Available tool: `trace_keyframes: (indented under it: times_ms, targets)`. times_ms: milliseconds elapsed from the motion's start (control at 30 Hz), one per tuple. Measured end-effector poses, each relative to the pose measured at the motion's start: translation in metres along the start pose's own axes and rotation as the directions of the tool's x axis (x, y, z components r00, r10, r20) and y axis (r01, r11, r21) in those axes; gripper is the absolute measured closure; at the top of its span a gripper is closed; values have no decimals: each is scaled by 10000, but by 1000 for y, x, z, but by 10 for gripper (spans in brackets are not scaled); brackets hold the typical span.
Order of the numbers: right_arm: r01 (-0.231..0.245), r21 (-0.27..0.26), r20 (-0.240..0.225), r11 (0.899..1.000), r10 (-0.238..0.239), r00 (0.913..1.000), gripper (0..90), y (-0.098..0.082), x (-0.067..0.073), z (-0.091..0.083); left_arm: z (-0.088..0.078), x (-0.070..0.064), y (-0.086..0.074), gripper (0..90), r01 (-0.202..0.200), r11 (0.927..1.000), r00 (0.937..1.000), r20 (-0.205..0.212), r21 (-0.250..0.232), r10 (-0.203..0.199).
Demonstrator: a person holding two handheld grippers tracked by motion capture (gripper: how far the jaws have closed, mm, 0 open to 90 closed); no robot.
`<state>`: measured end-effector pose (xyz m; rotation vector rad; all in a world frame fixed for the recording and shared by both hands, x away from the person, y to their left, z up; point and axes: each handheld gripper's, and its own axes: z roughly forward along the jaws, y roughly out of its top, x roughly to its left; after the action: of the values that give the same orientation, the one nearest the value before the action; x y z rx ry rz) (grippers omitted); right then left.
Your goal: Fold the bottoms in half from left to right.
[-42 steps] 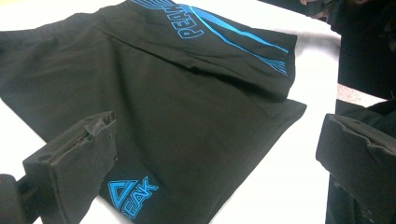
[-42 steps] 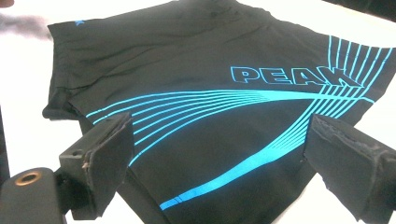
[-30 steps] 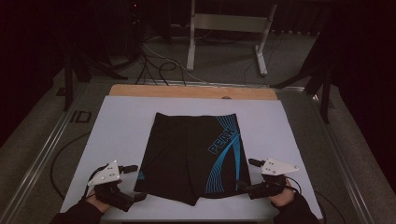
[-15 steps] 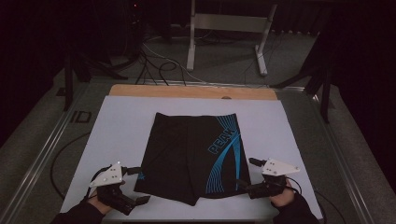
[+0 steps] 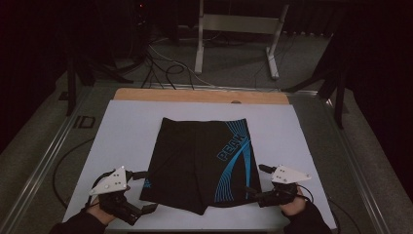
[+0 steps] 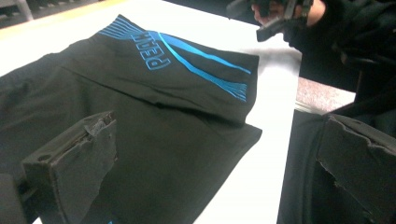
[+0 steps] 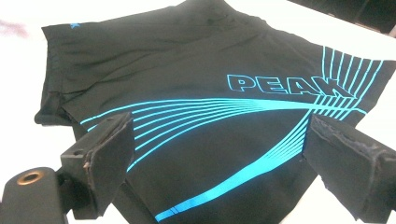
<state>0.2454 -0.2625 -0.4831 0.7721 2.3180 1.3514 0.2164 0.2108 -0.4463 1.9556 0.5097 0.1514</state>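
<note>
Shorts [image 5: 202,163], black with blue stripes and the word PEAK, lie flat in the middle of the white mat [image 5: 126,126], and we bring a gripper to each near corner. We judge this the approach before a grasp, likely for a fold. Our left gripper [image 5: 142,191] sits just beside the near left hem with its jaws spread wide and empty; our right gripper [image 5: 253,181] sits at the near right hem, likewise wide and empty. Next we need each lower jaw to slide under the hem edge before closing. From the high view we get the whole layout; the right gripper view adds the layered cloth edges [image 7: 51,109], and the left gripper view shows the other hand [image 6: 285,14] far off.
</note>
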Motion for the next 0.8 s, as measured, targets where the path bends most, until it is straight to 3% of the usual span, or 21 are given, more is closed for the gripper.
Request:
trace_keyframes:
  times_ms: [533, 800]
  targets:
    - [-25, -37, -2, 10000, 25, 10000, 94, 1, 3, -1, -3, 7, 32, 0, 170, 9998, 9961, -869, 41, -166]
    - [-67, -74, 10, 10000, 67, 10000, 94, 2, 3, 0, 7, 10, 34, 0, 582, 9951, 9933, -1044, 803, -497]
